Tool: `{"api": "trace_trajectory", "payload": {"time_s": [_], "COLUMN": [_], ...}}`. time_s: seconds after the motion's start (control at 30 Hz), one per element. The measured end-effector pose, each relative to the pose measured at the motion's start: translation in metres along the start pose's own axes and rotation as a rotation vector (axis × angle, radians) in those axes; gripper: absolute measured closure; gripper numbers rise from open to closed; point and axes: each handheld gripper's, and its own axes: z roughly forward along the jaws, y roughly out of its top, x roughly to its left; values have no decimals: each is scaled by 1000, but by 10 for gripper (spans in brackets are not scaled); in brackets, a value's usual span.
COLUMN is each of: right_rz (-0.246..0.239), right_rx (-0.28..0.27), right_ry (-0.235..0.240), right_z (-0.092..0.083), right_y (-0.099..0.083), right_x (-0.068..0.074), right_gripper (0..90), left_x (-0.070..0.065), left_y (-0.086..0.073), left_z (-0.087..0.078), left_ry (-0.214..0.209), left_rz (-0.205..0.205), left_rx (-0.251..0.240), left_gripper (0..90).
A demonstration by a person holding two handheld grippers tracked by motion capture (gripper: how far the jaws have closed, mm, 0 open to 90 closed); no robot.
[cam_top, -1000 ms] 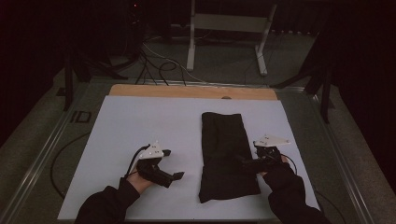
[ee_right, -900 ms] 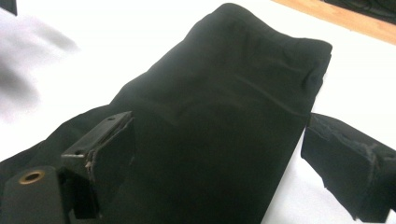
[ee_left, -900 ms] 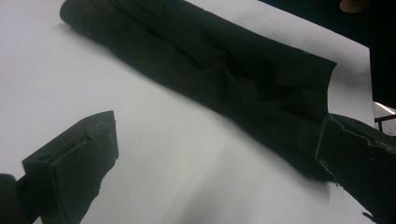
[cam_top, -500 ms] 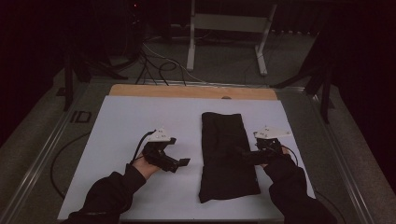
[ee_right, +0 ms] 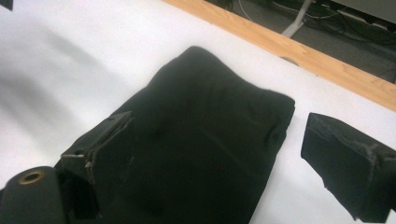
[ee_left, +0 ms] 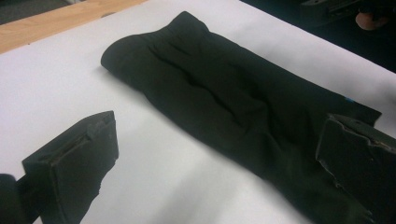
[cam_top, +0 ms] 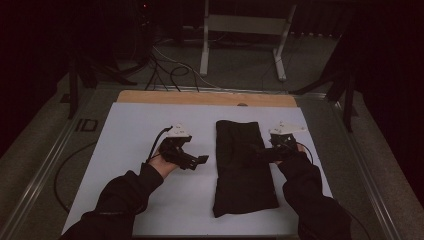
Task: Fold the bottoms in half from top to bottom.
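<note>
A black cloth (cam_top: 242, 165) folded into a long strip lies on the white table cover (cam_top: 135, 130), right of centre. My left gripper (cam_top: 198, 162) is open just left of the cloth, apart from it, jaws pointing at its long side. In the left gripper view the cloth (ee_left: 224, 88) stretches between the spread jaws of the left gripper (ee_left: 215, 163). My right gripper (cam_top: 255, 152) is open at the cloth's right edge, jaws reaching in over it. In the right gripper view the right gripper (ee_right: 224, 154) has one jaw over the cloth (ee_right: 201, 130) and the other over bare white surface.
A wooden strip (cam_top: 200, 97) runs along the table's far edge. Beyond it on the dark floor stand a metal frame (cam_top: 240, 30) and loose cables (cam_top: 165, 70). The other hand (ee_left: 369, 18) shows at the top right of the left gripper view.
Both grippers have moved farther up the table. The left one has also come right, closer to the cloth. The cloth has not moved.
</note>
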Motion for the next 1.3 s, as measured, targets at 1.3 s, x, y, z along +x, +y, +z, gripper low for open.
{"api": "trace_trajectory", "payload": {"time_s": [1.3], "right_rz": [124], "right_rx": [92], "right_ry": [-46], "right_z": [80], "right_y": [-5], "right_x": [-54], "right_gripper": [99], "left_x": [39], "left_y": [21], "left_z": [92], "left_ry": [122], "left_rz": [-115], "left_rx": [43], "left_gripper": [0]}}
